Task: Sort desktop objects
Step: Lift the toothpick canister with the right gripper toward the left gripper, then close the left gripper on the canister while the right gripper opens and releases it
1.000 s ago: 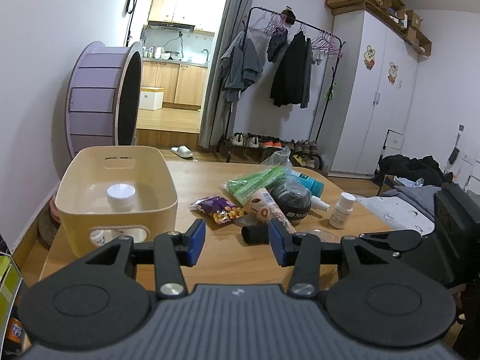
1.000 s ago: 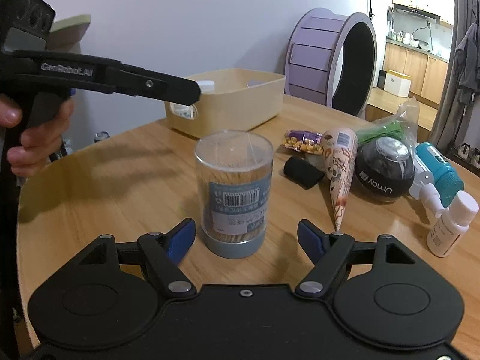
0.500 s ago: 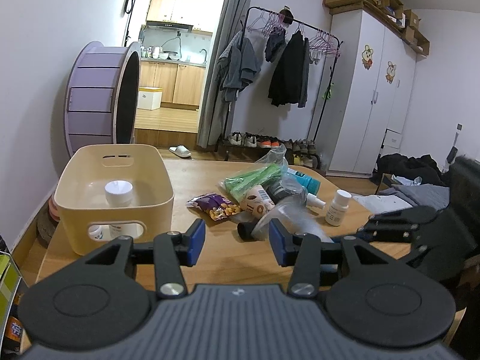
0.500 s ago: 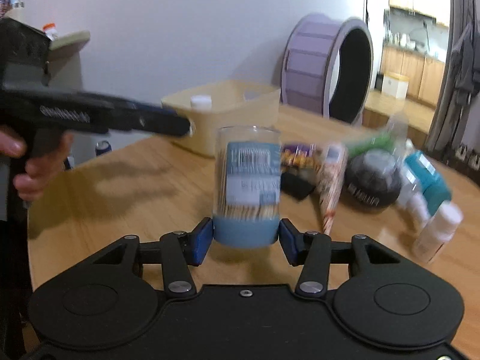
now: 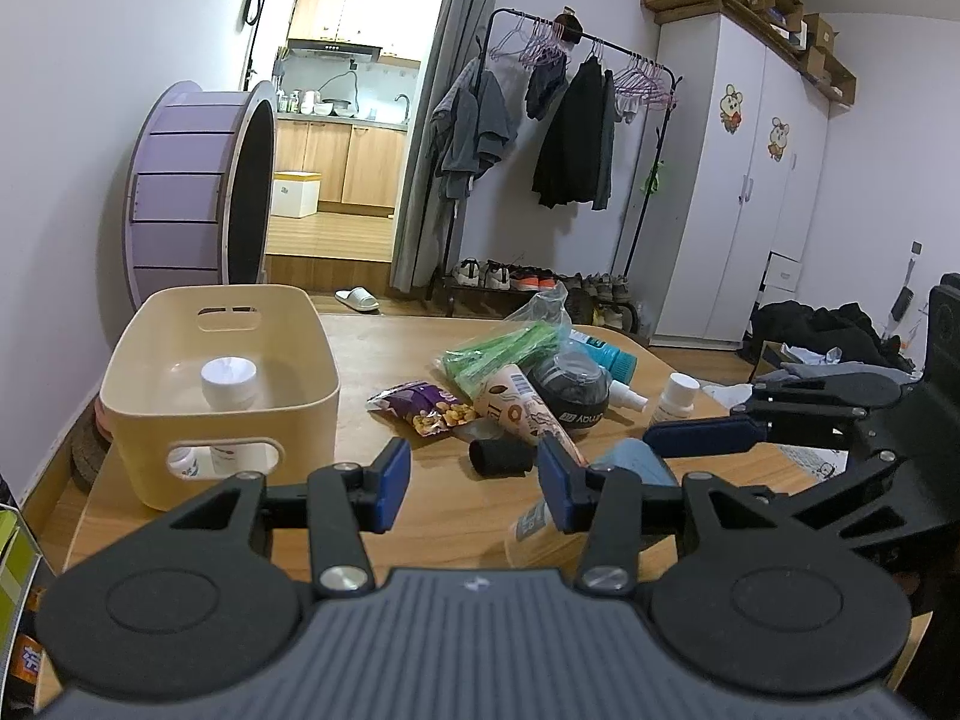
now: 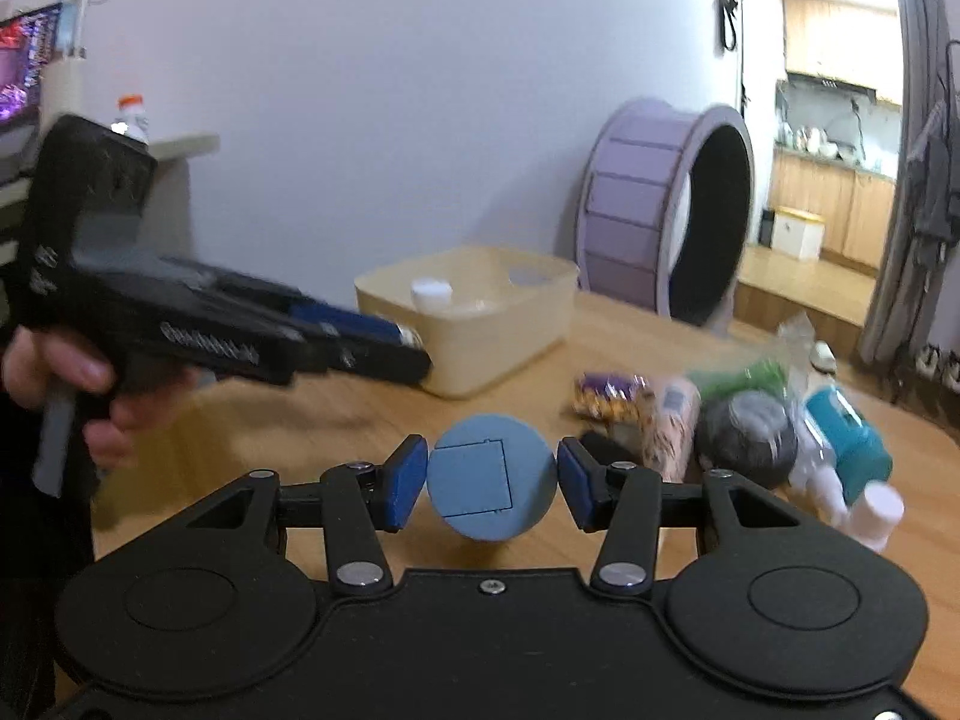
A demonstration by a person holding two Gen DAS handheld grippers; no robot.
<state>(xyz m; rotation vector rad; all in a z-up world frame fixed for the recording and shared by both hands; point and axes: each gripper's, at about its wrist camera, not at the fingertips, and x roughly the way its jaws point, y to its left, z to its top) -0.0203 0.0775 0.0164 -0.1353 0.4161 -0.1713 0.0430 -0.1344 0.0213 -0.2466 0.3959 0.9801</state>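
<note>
My right gripper (image 6: 493, 485) is shut on the toothpick jar (image 6: 493, 485), a clear cylinder with a blue-grey base. The jar is tipped so its round base faces the camera, lifted off the table. In the left wrist view the jar (image 5: 630, 465) shows tilted behind my right finger. My left gripper (image 5: 474, 477) is open and empty, low over the near table. The cream bin (image 5: 222, 396) stands at the left with a white-capped bottle (image 5: 228, 381) in it. The bin also shows in the right wrist view (image 6: 480, 324).
A pile lies mid-table: purple snack packet (image 5: 420, 414), paper cone (image 5: 522, 414), black roll (image 5: 501, 459), dark round jar (image 5: 573, 387), green bag (image 5: 504, 348), teal bottle (image 5: 612, 354), small white bottle (image 5: 675, 399). The purple wheel (image 5: 198, 198) stands behind the bin.
My right gripper closed on the toothpick jar, lifted it and tipped it base-first toward the camera. The left gripper stayed open, shifting slightly.
</note>
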